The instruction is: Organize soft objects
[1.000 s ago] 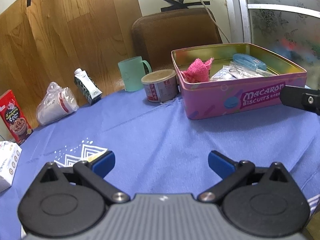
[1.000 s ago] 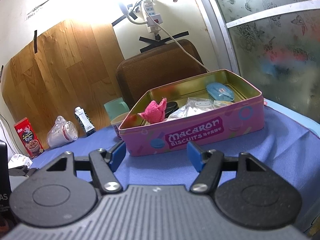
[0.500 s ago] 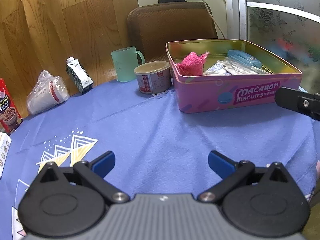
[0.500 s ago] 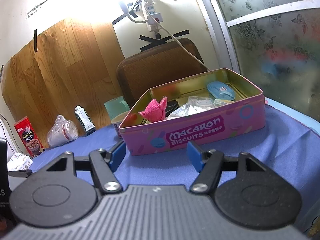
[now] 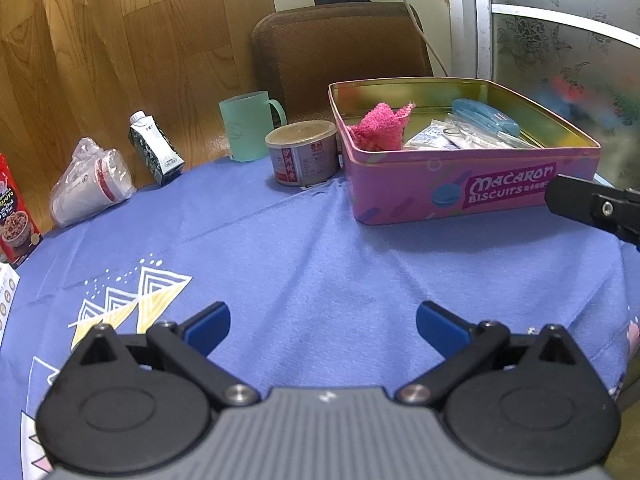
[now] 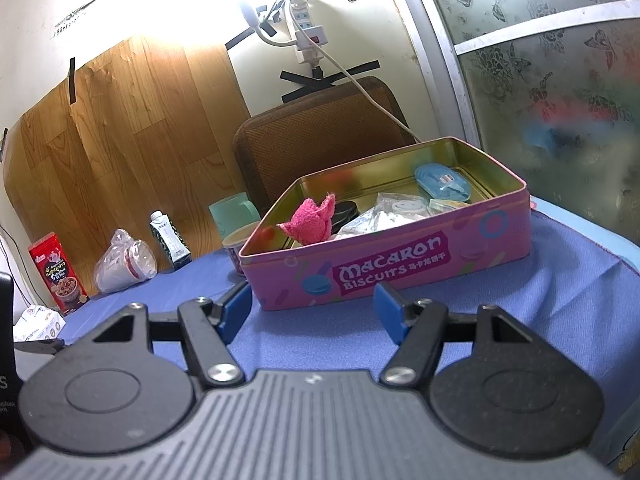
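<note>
Pink cloth [image 5: 382,126], a small fuzzy wad with its corners poking up, sits inside the open pink biscuit tin [image 5: 472,192] at the tin's left end, leaning against the near wall; beside it in the same tin lie clear plastic packets [image 5: 464,136] and a pale blue case [image 5: 484,116] toward the far right corner. From the right wrist view the cloth [image 6: 312,222] stands just in front of a dark round thing I cannot identify, and the tin [image 6: 392,272] rests flat on the blue tablecloth [image 6: 560,280]. The left gripper [image 5: 322,326] hovers low over a bare stretch of the tablecloth [image 5: 300,248], its blue-padded fingers spread wide with nothing between them, well short of the tin. The right gripper [image 6: 312,312] is likewise spread apart and empty, pointed at the tin's near wall and close to it; its black body also juts into the left view at the right edge, just in front of the tin's lettering. Left of the tin stands a round lidded can [image 5: 302,152], almost touching the tin's corner, and behind that a mint green mug [image 5: 248,130]. Farther left along the wooden wall panel are a small tilted carton [image 5: 156,148], a bag of stacked paper cups [image 5: 92,188] lying on its side, and a red box [image 5: 14,220] at the cloth's edge. A brown chair back [image 5: 340,52] rises behind the table, with a white cord running down across it
</note>
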### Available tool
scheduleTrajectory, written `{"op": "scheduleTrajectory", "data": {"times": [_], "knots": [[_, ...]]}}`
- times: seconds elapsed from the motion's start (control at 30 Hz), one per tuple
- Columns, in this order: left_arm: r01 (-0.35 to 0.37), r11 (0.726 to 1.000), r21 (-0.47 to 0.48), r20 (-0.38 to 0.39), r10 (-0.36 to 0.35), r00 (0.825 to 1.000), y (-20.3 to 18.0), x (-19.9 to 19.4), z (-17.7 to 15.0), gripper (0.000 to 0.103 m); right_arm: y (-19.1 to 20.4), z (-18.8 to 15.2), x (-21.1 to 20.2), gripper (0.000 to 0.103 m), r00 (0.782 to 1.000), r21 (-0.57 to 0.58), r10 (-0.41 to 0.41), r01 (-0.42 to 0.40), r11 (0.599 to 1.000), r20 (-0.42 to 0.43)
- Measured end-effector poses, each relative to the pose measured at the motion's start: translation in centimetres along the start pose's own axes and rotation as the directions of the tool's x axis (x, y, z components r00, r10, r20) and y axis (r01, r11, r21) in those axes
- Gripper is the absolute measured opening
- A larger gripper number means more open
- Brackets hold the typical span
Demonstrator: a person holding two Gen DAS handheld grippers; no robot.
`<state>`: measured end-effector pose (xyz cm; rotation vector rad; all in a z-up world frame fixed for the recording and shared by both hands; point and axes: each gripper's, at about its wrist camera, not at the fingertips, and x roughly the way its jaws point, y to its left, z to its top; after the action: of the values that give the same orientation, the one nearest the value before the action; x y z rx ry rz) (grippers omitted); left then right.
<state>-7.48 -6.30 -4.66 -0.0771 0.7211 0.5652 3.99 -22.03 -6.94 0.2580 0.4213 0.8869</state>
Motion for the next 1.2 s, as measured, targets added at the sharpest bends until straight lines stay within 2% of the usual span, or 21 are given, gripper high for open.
{"op": "scheduleTrajectory", "data": {"times": [1.2], "knots": [[0.019,1.0,-0.002,0.041,-0.019,0.999,0.1,-2.0,0.7,0.103,0.8,0.6,-1.0,0.07,0.999,-0.05,0.008,-0.006,0.999,0.046]]}}
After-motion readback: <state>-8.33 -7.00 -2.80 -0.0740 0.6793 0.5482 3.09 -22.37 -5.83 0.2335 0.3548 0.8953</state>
